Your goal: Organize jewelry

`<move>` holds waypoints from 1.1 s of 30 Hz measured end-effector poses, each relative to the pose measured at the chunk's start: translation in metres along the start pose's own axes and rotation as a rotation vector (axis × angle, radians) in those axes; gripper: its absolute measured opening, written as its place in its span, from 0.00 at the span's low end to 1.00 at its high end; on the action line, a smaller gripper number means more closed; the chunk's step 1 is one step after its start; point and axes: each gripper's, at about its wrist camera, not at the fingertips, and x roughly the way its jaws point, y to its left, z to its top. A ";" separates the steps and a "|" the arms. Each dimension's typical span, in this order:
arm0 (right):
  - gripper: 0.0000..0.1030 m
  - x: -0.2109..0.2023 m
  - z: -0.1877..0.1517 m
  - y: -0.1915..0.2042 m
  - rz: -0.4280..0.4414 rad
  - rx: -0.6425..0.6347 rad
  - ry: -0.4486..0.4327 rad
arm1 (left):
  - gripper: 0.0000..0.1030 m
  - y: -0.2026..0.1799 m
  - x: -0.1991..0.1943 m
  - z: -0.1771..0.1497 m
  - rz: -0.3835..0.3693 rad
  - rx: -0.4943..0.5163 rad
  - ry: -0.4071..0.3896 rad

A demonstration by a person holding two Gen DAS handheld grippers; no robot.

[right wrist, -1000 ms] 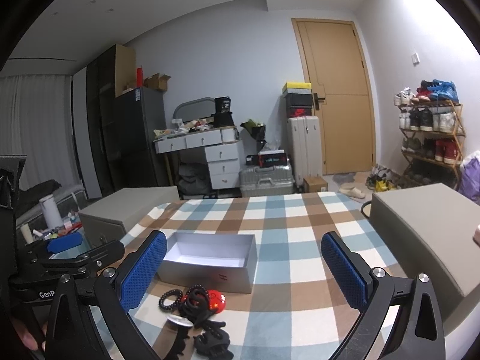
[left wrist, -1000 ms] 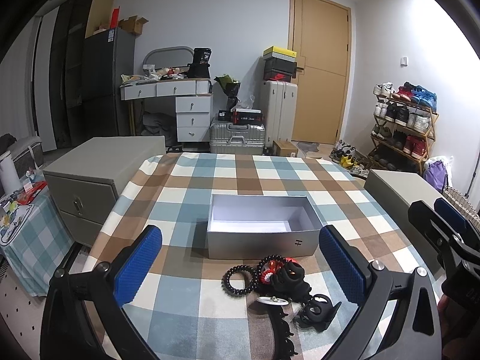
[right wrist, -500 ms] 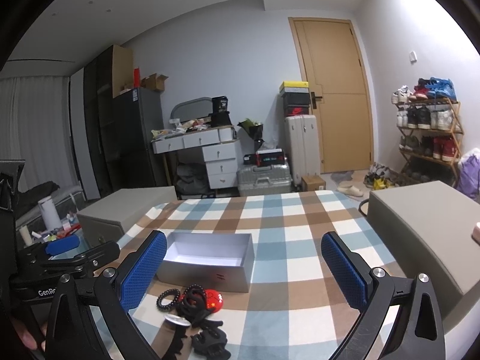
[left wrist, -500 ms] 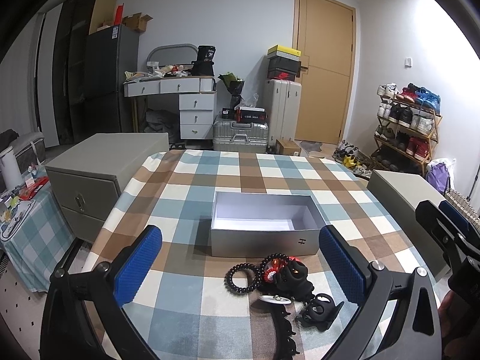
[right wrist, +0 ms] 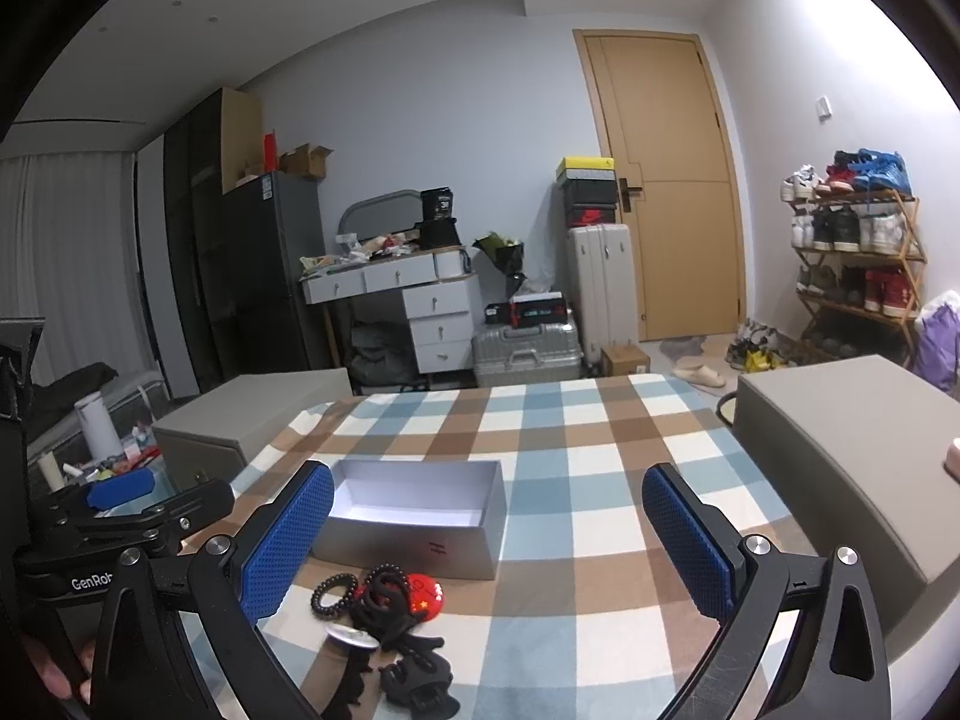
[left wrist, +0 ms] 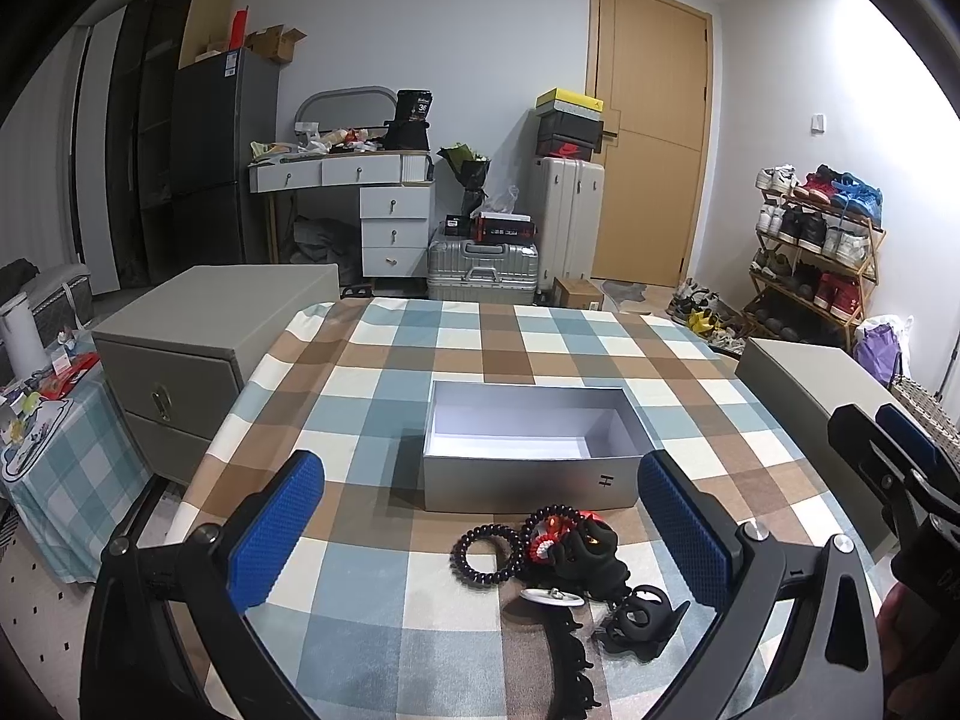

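Left hand-held gripper [left wrist: 480,516] jaws wide apart, empty; right hand-held gripper [right wrist: 489,531] likewise. Tangled jewelry pile [left wrist: 564,564] just ahead of left, between fingers; grey box [left wrist: 528,456] beyond, on checked surface [left wrist: 384,372]. Risk: pieces look interlocked, so one pinch probably drags the clump or drops stragglers short of box.

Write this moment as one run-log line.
left gripper: open, empty | right gripper: open, empty | box: empty | jewelry pile: untouched on table

The room is being lit evenly from overhead, with the right-hand wall [left wrist: 780,90] being washed brightest. Straight lines are being bowed toward the edges, and the corners are being blacked out. A soft shadow is being cast left of the silver box [left wrist: 528,483].
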 end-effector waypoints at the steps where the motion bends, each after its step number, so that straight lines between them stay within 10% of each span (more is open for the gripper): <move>1: 1.00 0.000 0.000 0.001 -0.001 -0.001 0.001 | 0.99 0.000 0.000 0.000 0.000 0.001 0.000; 27: 1.00 0.006 -0.006 -0.006 -0.005 0.007 0.026 | 0.99 -0.005 0.011 -0.006 -0.048 -0.001 0.078; 33: 1.00 0.012 -0.012 -0.010 -0.020 0.008 0.048 | 0.99 -0.006 0.042 -0.029 -0.125 -0.011 0.226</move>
